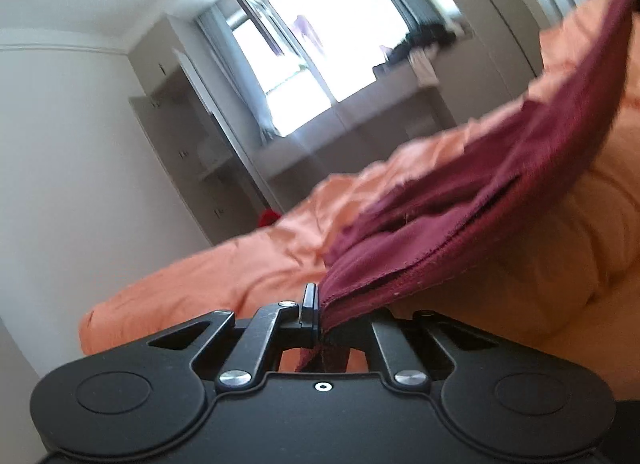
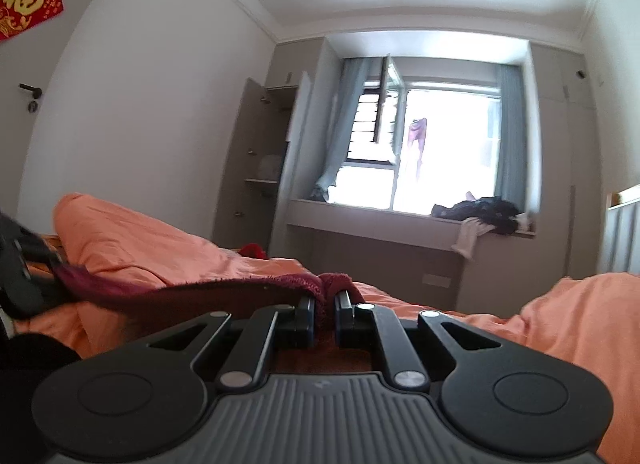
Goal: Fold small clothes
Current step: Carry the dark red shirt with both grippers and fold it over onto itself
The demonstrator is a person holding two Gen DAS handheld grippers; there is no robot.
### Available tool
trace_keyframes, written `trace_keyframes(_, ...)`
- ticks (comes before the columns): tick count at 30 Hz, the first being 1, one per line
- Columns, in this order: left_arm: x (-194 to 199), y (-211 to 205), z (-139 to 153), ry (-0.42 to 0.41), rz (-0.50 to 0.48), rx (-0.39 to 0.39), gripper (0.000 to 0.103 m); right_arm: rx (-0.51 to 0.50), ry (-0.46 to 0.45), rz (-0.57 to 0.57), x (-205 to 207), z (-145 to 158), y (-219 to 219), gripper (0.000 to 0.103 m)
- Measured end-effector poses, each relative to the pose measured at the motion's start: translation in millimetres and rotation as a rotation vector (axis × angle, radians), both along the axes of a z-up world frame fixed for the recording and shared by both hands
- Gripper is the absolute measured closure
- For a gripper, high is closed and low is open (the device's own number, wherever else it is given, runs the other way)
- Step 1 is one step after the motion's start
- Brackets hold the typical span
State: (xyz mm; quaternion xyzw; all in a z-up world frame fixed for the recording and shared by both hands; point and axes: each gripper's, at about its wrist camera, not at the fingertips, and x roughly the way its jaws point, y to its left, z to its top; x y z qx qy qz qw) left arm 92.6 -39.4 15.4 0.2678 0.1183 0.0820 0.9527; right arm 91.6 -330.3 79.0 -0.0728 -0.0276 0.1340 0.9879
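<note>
A dark red garment (image 1: 460,200) stretches over the orange bed cover (image 1: 224,268). In the left wrist view my left gripper (image 1: 320,316) is shut on one corner of the garment, and the cloth runs up and to the right from it, folded in layers. In the right wrist view my right gripper (image 2: 325,316) is shut on another bunched edge of the same garment (image 2: 224,296). The cloth spans leftward from there to the left gripper (image 2: 24,264) at the frame's left edge. The garment hangs just above the bedding between the two grippers.
The orange bed cover (image 2: 560,328) fills the foreground. Behind it are a window seat (image 2: 400,224) with dark clothes (image 2: 484,212) piled on it, an open grey wardrobe (image 2: 260,168), a small red item (image 2: 253,250) on the bed, and a door handle (image 2: 30,90).
</note>
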Motion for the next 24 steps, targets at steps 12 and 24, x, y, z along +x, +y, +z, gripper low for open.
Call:
trace_keyframes(12, -87.0, -8.6, 52.7, -0.060, -0.089, -0.131, 0.099, 0.002, -0.090, -0.063, -89.6, 6.3, -12.4, 0.094)
trace_keyframes(24, -131.2, -17.2, 62.1, 0.024, -0.090, -0.001, 0.097, 0.012, -0.114, -0.069, -125.9, 19.9, -13.0, 0.094)
